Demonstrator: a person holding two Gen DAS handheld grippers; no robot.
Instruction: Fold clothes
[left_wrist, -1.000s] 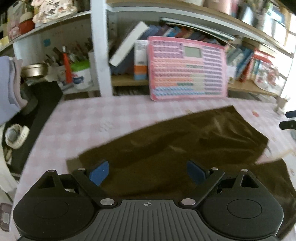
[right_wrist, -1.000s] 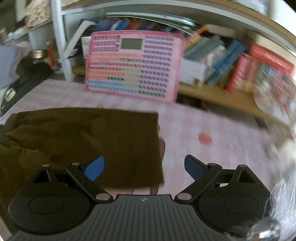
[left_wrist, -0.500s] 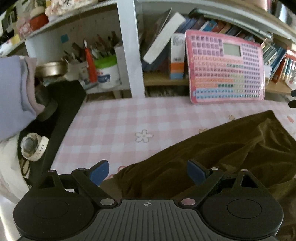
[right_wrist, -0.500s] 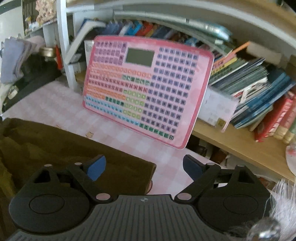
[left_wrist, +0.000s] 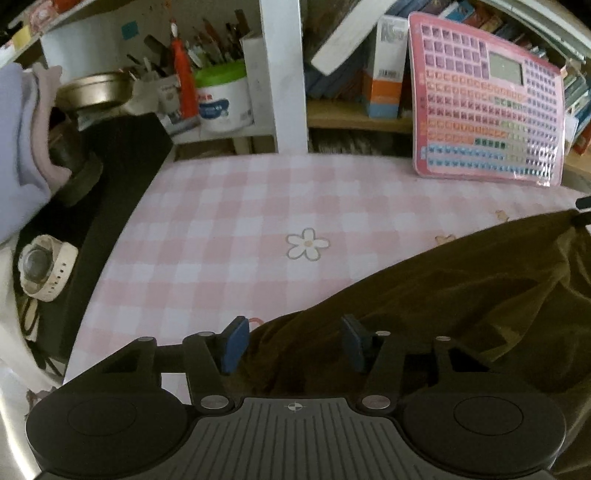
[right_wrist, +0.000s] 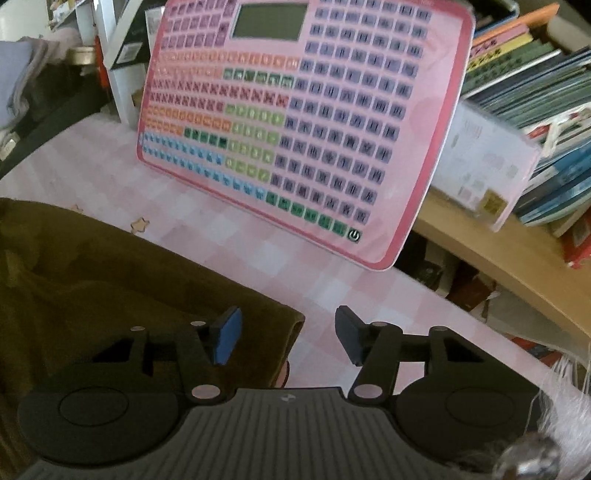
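Note:
A dark brown garment (left_wrist: 461, 295) lies spread on the pink checked tablecloth (left_wrist: 240, 221). My left gripper (left_wrist: 293, 343) hangs low over the garment's left end. Its jaws are closing, with a rumpled corner of the cloth between the blue pads (left_wrist: 233, 341), which stand apart from it. In the right wrist view the garment (right_wrist: 110, 280) ends in a square corner. My right gripper (right_wrist: 288, 339) straddles that corner, jaws closing too. The left pad (right_wrist: 226, 339) is over the cloth and the right pad over bare tablecloth (right_wrist: 332, 280).
A pink toy keyboard tablet (right_wrist: 306, 122) leans against the shelf just behind the garment. Books (right_wrist: 535, 85) fill the shelves. A white shelf post (left_wrist: 282, 74), a green-lidded tub (left_wrist: 223, 99) and a wristwatch (left_wrist: 44, 267) on a black surface stand at the left.
Both grippers have come down and outward to the garment's two far corners. Their jaws have narrowed from wide open to about half that width. The garment has not moved.

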